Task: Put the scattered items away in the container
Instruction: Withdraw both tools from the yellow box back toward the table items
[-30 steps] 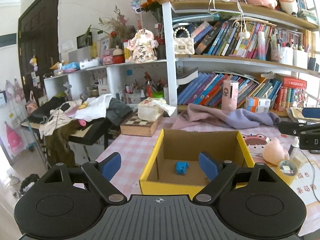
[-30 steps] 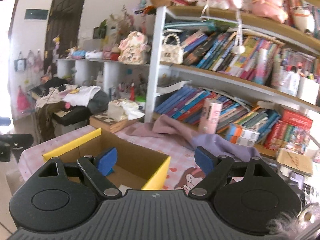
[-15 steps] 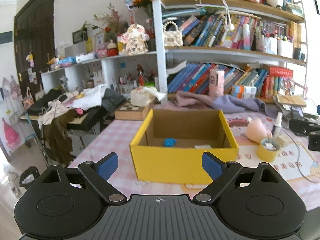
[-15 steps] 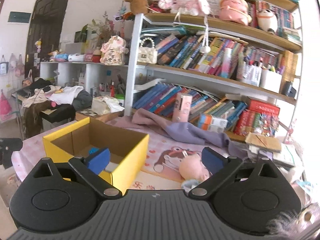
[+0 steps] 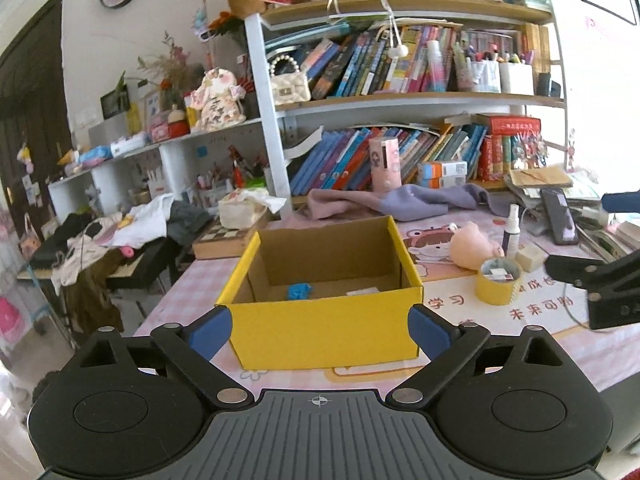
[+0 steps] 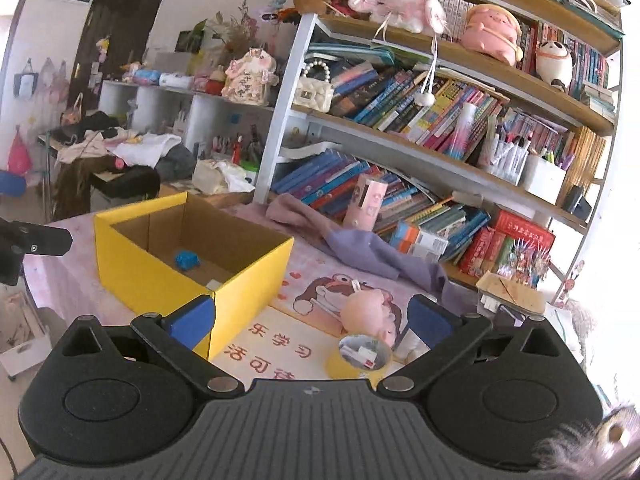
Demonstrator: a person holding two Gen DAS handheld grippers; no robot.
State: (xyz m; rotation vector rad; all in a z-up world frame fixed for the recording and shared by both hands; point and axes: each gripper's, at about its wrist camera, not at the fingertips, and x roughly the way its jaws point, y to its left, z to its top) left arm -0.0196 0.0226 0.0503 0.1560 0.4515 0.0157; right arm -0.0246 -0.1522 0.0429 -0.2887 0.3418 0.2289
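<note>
A yellow cardboard box [image 5: 328,330] stands on the pink desk; it also shows in the right wrist view [image 6: 156,276]. Inside lie a small blue object [image 5: 299,291] and a white slip [image 5: 362,291]. A yellow tape roll [image 5: 498,282], a pink plush toy [image 5: 472,245], a small spray bottle [image 5: 511,230] and a beige block [image 5: 530,258] lie right of the box. My left gripper [image 5: 320,330] is open and empty, just in front of the box. My right gripper [image 6: 310,322] is open and empty, above the tape roll [image 6: 362,356] and plush [image 6: 368,312].
A purple cloth [image 5: 380,202] lies behind the box by the bookshelf [image 5: 400,100]. A chessboard box [image 5: 228,238] sits at the desk's left. A phone [image 5: 558,216] and paper stacks lie far right. A clothes-covered table [image 5: 100,236] stands left of the desk.
Both grippers have pulled back and away from the box; a second ago the left one was right over its opening. The items right of the box came into view. Jaws stayed open.
</note>
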